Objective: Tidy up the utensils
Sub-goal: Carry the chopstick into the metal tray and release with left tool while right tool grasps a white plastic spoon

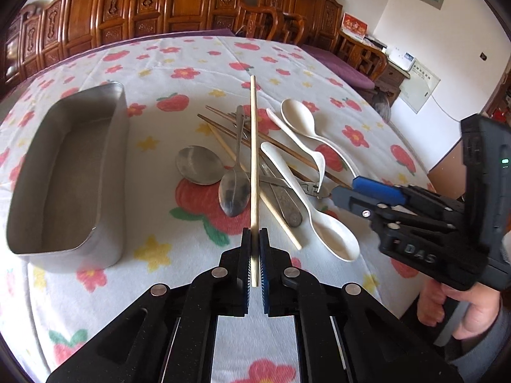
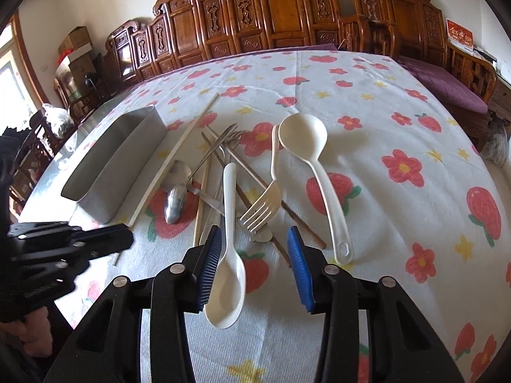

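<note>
My left gripper (image 1: 255, 239) is shut on a pale wooden chopstick (image 1: 253, 159), which points away from me above the pile. In the right wrist view the same chopstick (image 2: 172, 162) slants beside the metal tin (image 2: 118, 166), with the left gripper (image 2: 108, 239) at its near end. The pile holds metal spoons (image 1: 234, 191), dark chopsticks (image 1: 223, 121), white spoons (image 1: 319, 214) and a cream fork (image 2: 265, 204). My right gripper (image 2: 254, 233) is open over the near end of the pile. A white spoon (image 2: 226, 255) lies between its fingers, close to the left pad (image 2: 210, 261).
The empty metal tin (image 1: 64, 175) stands left of the pile on a flowered tablecloth (image 1: 191, 63). A large white ladle spoon (image 2: 303, 134) lies to the right. Carved wooden furniture (image 2: 278, 9) lines the far side. A hand (image 1: 463, 303) holds the right gripper's handle.
</note>
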The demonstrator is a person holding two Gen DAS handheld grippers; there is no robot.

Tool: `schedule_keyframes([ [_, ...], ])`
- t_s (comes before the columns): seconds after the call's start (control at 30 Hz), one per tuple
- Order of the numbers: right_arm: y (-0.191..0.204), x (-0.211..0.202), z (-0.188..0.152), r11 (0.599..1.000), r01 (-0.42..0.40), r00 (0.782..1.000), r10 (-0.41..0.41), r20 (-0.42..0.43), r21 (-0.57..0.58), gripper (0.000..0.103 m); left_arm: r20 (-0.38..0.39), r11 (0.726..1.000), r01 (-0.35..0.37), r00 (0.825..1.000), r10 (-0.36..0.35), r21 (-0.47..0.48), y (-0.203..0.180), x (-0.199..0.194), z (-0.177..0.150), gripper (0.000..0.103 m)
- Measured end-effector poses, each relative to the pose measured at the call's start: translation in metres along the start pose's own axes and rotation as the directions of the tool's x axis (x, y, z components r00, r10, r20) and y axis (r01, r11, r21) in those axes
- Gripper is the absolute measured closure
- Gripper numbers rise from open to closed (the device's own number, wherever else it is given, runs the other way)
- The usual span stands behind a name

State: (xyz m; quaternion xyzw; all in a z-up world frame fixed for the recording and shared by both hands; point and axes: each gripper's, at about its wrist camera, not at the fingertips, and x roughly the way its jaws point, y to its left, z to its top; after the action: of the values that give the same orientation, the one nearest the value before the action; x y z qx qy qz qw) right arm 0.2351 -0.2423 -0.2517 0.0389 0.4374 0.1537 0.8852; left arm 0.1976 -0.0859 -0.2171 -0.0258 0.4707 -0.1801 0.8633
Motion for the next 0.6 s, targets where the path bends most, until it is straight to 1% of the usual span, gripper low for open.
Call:
schedule_keyframes([
  [0.17, 0.004, 0.006, -0.007, 1.0, 0.003, 0.999, -0.003, -0.035, -0.015, 0.059, 0.032, 1.0, -0.003, 0.999, 0.002, 0.007, 0.001, -0.023, -0.005, 0.099],
  [0.43, 0.014, 0.013, -0.018, 0.999, 0.015, 0.997, -0.018, -0.079, -0.04, 0.062, 0.073, 1.0, -0.015, 0.997, 0.015, 0.009, 0.006, -0.047, -0.006, 0.099],
  [0.53, 0.014, 0.015, -0.021, 0.999, 0.029, 0.995, -0.033, -0.095, -0.042, 0.067, 0.083, 1.0, -0.025, 0.996, 0.024, 0.01, 0.009, -0.053, -0.007, 0.099],
  [0.6, 0.016, 0.015, -0.022, 0.998, 0.035, 0.994, -0.04, -0.097, -0.048, 0.074, 0.088, 1.0, -0.028, 0.996, 0.027, 0.009, 0.011, -0.056, -0.007, 0.099],
])
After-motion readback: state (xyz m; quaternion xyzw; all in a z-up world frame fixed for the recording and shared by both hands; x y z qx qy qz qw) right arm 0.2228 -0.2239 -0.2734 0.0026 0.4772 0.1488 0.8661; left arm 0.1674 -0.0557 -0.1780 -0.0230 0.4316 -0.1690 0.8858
